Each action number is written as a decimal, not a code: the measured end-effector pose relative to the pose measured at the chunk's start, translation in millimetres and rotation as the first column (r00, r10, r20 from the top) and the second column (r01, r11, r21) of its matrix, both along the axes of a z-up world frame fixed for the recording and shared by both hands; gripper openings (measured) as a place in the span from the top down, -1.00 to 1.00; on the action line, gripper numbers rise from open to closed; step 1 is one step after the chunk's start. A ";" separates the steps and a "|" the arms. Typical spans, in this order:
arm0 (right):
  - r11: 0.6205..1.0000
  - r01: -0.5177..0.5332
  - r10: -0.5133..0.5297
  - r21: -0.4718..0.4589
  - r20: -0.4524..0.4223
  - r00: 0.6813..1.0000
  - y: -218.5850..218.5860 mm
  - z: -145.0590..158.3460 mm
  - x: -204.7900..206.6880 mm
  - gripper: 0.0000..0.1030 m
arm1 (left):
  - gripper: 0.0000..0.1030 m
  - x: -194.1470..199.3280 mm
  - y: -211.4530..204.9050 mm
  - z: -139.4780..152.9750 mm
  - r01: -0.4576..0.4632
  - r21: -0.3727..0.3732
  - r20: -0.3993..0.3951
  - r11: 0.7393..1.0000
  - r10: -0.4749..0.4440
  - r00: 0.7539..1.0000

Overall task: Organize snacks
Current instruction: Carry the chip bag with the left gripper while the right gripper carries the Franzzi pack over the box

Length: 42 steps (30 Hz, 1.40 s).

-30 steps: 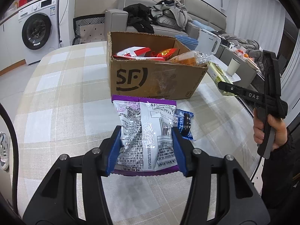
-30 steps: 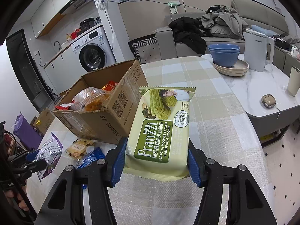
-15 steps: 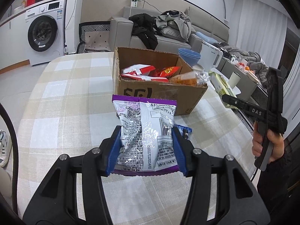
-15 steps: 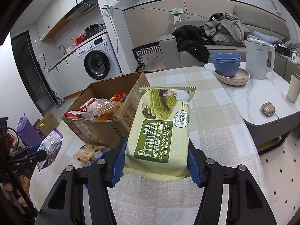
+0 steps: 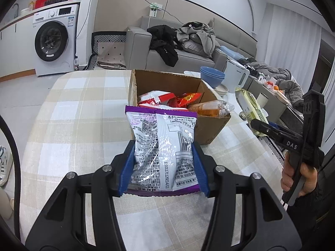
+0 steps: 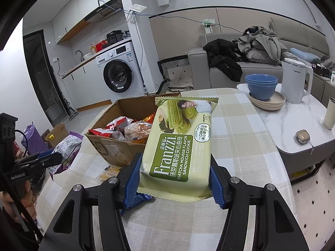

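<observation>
Carrying two snack packs toward the cardboard box (image 5: 167, 87) at frame centre, over the checked table (image 5: 79, 108).

Best to clear the box rim, then let go above the red packets (image 5: 184, 99) inside. Right gripper (image 6: 174, 179) clamps the matcha cookie pack (image 6: 180, 146); left gripper (image 5: 163, 167) pinches the purple-edged bag (image 5: 163, 146).

Grey sofa (image 5: 188, 48) against beige wall panels, clothes heaped on it. White washing machine (image 5: 55, 41) under a counter. Pale tiled floor (image 5: 18, 96). White curtains (image 5: 293, 41) at right.
</observation>
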State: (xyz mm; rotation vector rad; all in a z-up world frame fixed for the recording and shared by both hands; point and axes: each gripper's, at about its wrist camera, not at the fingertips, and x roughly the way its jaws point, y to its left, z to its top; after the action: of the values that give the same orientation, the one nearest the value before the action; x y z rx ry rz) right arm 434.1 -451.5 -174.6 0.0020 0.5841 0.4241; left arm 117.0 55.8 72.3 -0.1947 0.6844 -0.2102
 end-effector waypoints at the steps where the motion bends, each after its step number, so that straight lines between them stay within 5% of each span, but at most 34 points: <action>1: 1.000 -0.006 0.006 0.002 0.000 1.000 1.4 1.1 -1.3 -0.14 | 0.05 1.0 0.1 1.9 -0.002 0.001 0.002 1.000 0.002 1.000; 24: 0.996 -0.093 0.093 -0.009 -0.032 0.995 43.0 38.6 10.7 -0.15 | 0.05 51.9 -7.0 39.1 -0.068 0.030 0.038 0.997 0.067 0.997; 42: 0.990 -0.111 0.104 -0.085 -0.087 0.991 70.2 38.1 46.6 -0.15 | 0.05 113.4 -18.9 28.3 -0.083 0.054 0.000 0.995 0.083 0.997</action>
State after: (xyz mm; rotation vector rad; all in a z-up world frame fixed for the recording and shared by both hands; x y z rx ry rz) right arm 480.7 -381.3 -136.5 -0.0986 0.6868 0.5040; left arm 230.4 36.8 100.6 -0.1714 0.6822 -0.1116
